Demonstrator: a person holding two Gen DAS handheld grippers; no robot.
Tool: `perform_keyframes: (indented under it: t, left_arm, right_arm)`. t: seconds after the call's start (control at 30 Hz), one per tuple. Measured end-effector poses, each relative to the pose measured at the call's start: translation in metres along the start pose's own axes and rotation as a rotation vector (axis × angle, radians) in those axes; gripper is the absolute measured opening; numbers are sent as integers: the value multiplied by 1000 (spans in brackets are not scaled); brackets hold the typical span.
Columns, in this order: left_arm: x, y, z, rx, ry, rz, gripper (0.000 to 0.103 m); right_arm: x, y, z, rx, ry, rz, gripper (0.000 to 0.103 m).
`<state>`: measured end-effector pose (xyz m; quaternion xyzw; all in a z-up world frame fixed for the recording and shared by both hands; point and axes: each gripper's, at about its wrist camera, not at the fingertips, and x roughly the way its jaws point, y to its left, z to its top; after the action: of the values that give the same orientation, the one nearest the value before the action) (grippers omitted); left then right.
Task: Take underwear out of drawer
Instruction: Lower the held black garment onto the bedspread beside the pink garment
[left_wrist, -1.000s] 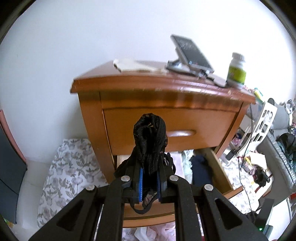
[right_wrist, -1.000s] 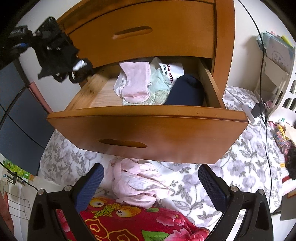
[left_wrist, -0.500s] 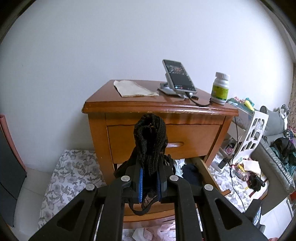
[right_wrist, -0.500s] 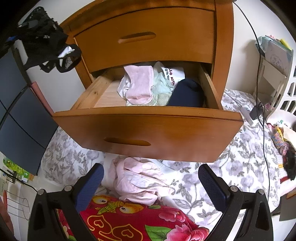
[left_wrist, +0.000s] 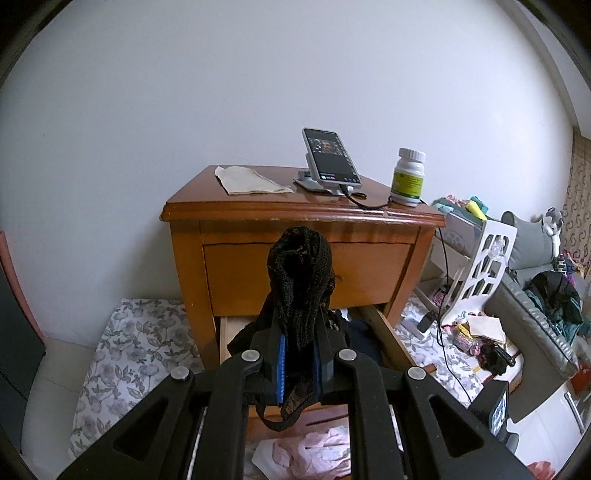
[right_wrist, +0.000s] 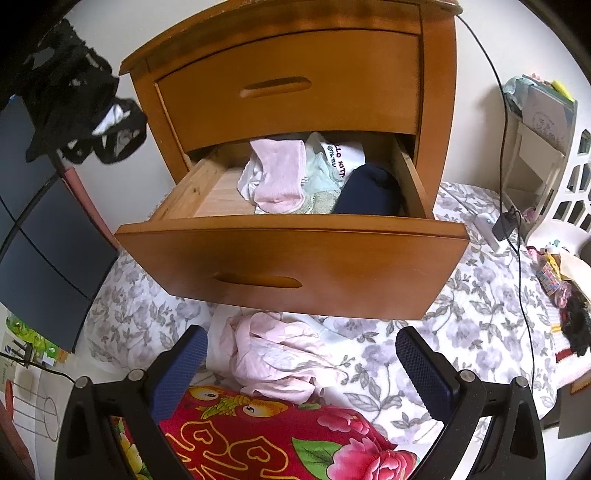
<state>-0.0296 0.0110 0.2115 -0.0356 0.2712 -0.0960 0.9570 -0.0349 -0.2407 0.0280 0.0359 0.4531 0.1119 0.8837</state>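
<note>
Black lace underwear (left_wrist: 299, 280) is bunched between the pads of my left gripper (left_wrist: 299, 363), which is shut on it; a strap loop hangs below the fingers. In the right wrist view the same black lace underwear (right_wrist: 74, 110) dangles at the upper left, off to the left of the nightstand. The lower drawer (right_wrist: 295, 258) of the wooden nightstand (left_wrist: 295, 221) is pulled out, holding a pink garment (right_wrist: 280, 177), white and pale green pieces and a navy piece (right_wrist: 369, 195). My right gripper (right_wrist: 301, 369) is open, low in front of the drawer, above the bedding.
A pink garment (right_wrist: 273, 358) lies on the floral sheet (right_wrist: 443, 332) under the drawer front, beside a red flowered blanket (right_wrist: 277, 435). On the nightstand stand a phone on a stand (left_wrist: 330, 158), a pill bottle (left_wrist: 408, 177) and a cloth (left_wrist: 247, 181). A white rack (left_wrist: 480, 269) and cables sit at the right.
My left gripper has drawn back and risen with the black underwear, so the nightstand looks smaller and its top shows. In the right wrist view the underwear has drifted toward the upper left.
</note>
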Motion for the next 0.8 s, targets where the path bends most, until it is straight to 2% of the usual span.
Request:
perform_keyframes:
  t: [0.27, 0.8]
  left_arm:
    - [3, -9, -24, -6, 60, -29, 12]
    - [50, -32, -90, -6, 282, -82, 12]
  right_arm:
    - [-10, 0, -3, 4, -17, -3, 103]
    - [-12, -5, -5, 20, -17, -12, 103]
